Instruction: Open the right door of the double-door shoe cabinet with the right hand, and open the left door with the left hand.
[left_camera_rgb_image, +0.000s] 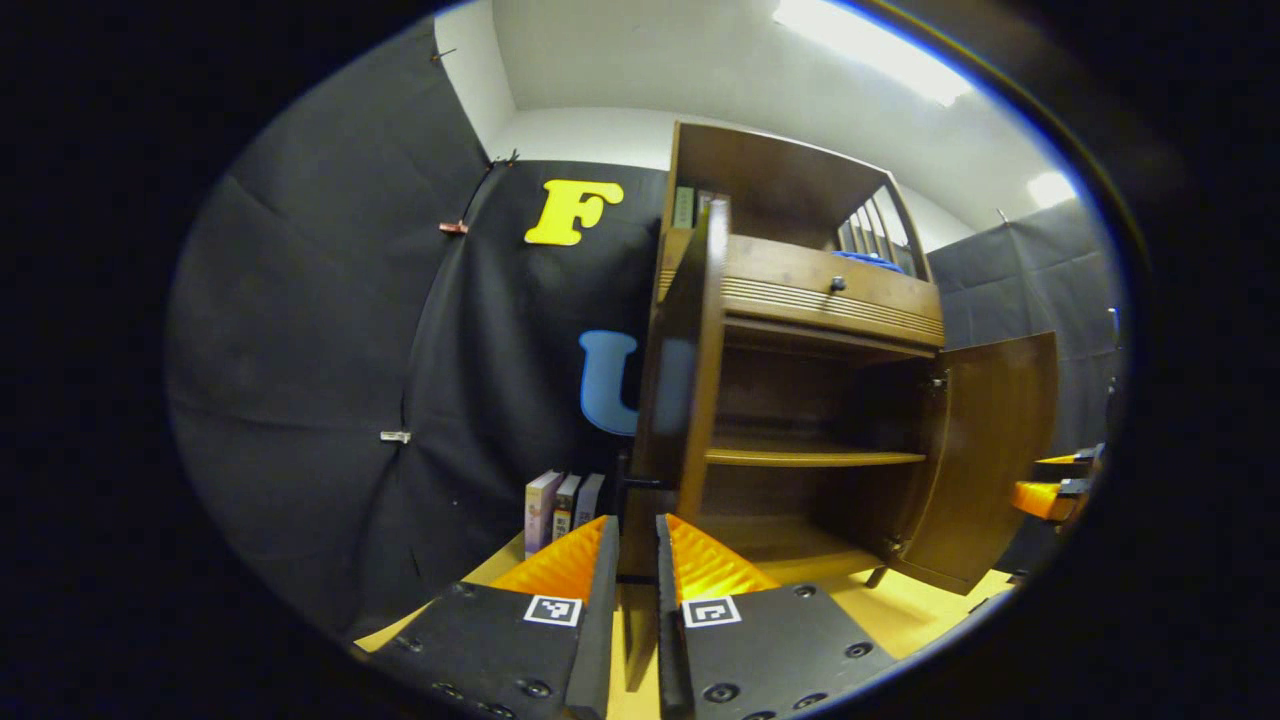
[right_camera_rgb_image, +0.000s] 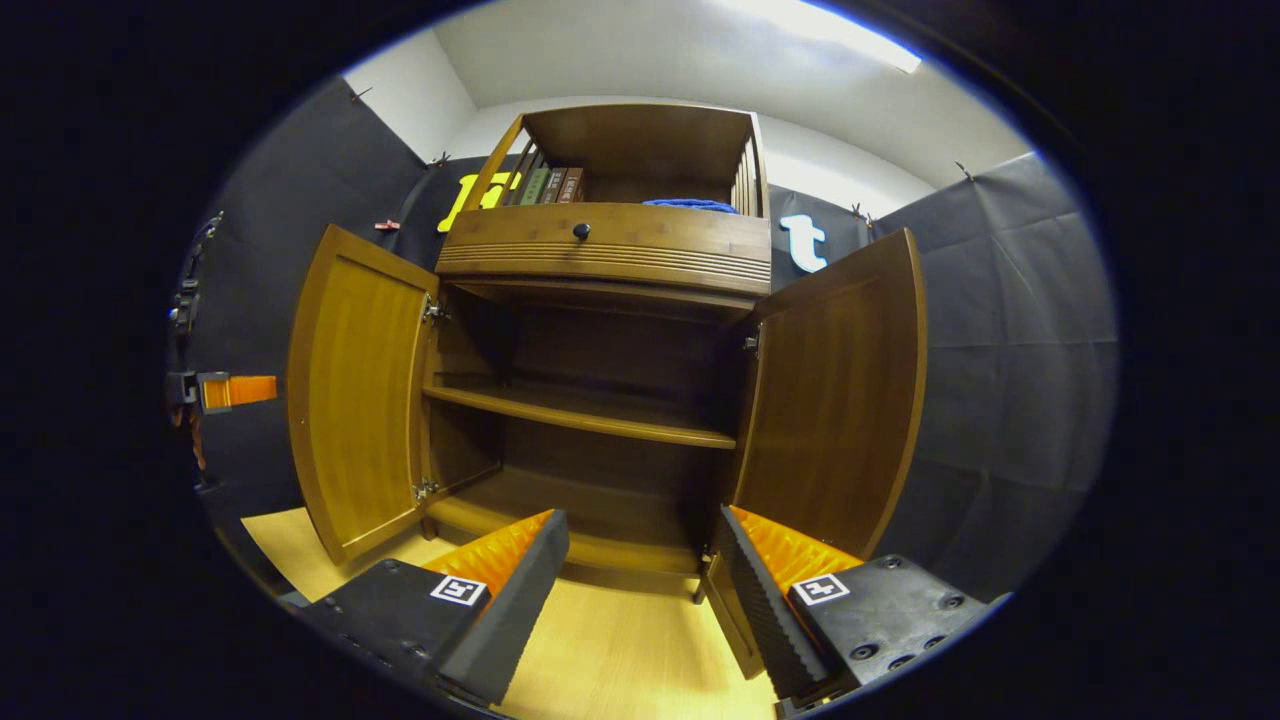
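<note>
The brown wooden shoe cabinet (right_camera_rgb_image: 610, 250) has both doors swung wide, baring an inner shelf (right_camera_rgb_image: 580, 410). In the right gripper view the left door (right_camera_rgb_image: 355, 400) and the right door (right_camera_rgb_image: 840, 400) stand out to either side. My right gripper (right_camera_rgb_image: 640, 565) is open wide and holds nothing; its right-hand finger (right_camera_rgb_image: 770, 590) is close to the right door's bottom corner. In the left gripper view I see the left door (left_camera_rgb_image: 690, 380) edge-on just beyond my left gripper (left_camera_rgb_image: 635, 525), whose fingers stand a narrow gap apart with nothing between them. The right door (left_camera_rgb_image: 990, 450) hangs open beside the right gripper (left_camera_rgb_image: 1050, 495).
A drawer with a dark knob (right_camera_rgb_image: 581, 231) sits above the doors. Books (right_camera_rgb_image: 550, 185) and a blue cloth (right_camera_rgb_image: 690, 205) lie on the top shelf. More books (left_camera_rgb_image: 560, 505) stand on the pale wooden floor (right_camera_rgb_image: 620, 650) left of the cabinet.
</note>
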